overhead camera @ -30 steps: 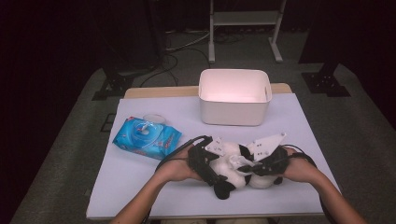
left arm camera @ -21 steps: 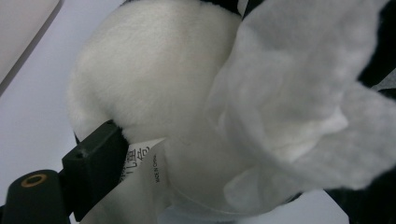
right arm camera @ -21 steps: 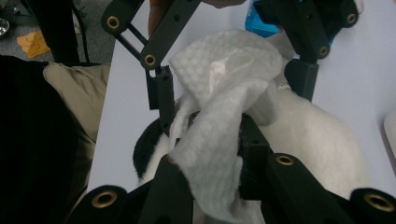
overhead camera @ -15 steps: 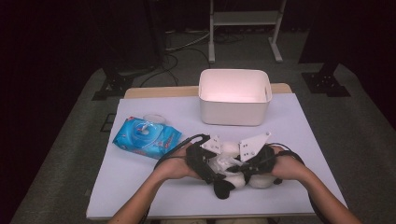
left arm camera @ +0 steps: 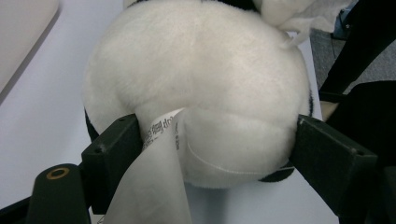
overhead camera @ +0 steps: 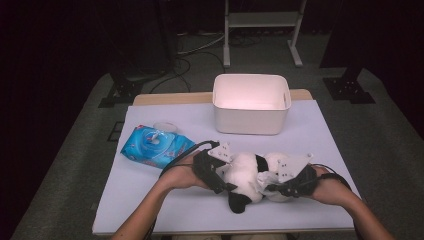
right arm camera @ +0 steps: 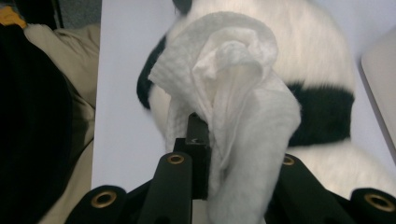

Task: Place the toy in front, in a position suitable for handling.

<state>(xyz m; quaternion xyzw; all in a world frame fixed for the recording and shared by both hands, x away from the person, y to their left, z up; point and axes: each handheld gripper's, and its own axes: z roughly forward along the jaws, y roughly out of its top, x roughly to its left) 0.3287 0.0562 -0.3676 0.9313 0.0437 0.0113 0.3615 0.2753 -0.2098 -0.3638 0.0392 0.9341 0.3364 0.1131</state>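
A black-and-white plush panda (overhead camera: 247,172) lies on the white table cover near the front edge. My left gripper (overhead camera: 234,175) grips it from the left. Its jaws have just been closing and now press into both sides of the panda's round white body (left arm camera: 196,93), where a fabric label (left arm camera: 159,177) hangs down. My right gripper (overhead camera: 274,182) comes in from the right, shut on a crumpled white wipe (right arm camera: 233,70). The wipe rests against the panda's fur (right arm camera: 322,60).
A white rectangular bin (overhead camera: 251,102) stands at the back middle of the table. A blue pack of wipes (overhead camera: 155,146) lies to the left of the hands. The table cover (overhead camera: 325,130) ends just in front of the forearms.
My right gripper slid left over the panda with the wipe, then back to the right. The left hand and the panda stayed nearly still.
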